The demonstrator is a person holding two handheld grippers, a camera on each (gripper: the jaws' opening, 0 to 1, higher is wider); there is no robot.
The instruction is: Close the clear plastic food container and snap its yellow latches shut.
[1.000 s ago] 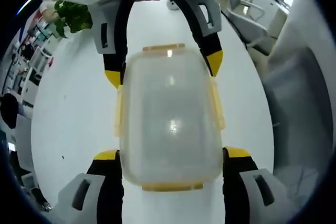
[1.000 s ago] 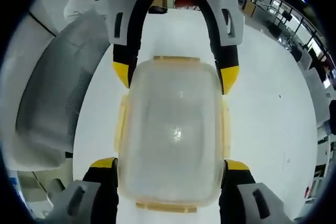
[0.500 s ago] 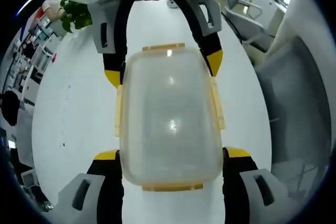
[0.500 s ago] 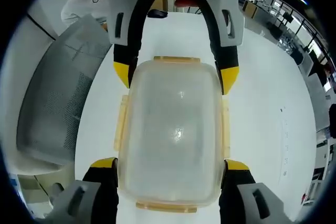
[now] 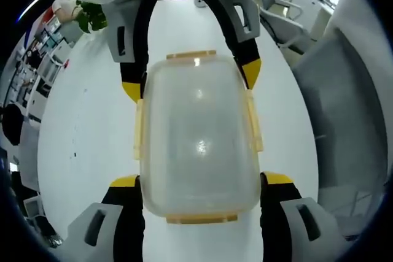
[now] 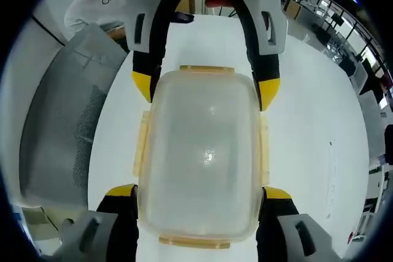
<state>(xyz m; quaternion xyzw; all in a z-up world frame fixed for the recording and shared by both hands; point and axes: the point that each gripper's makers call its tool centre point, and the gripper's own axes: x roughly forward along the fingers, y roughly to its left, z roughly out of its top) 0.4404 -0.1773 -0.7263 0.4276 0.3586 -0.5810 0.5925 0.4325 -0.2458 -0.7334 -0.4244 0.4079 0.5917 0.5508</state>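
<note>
The clear plastic container [image 5: 196, 136] has its lid on, with yellow latches [image 5: 253, 121] along its edges; the side latches stand out a little from the walls. My left gripper [image 5: 201, 180] is shut on its near end, yellow-tipped jaws against both sides. From the far end my right gripper [image 5: 190, 81] clasps it the same way. In the right gripper view the container [image 6: 202, 151] sits between my right gripper [image 6: 198, 191] below and my left gripper [image 6: 205, 87] above. I cannot tell whether the latches are snapped down.
A white table [image 5: 80, 127] lies under the container. A grey mesh chair [image 5: 344, 121] stands beside it, also seen as the chair [image 6: 55, 127]. A green plant [image 5: 92, 16] is at the far corner. A person in a white shirt [image 6: 104, 4] is behind the table.
Both grippers keep the same hold on the container. The background has slid a little in both views, so the cameras moved together with the container.
</note>
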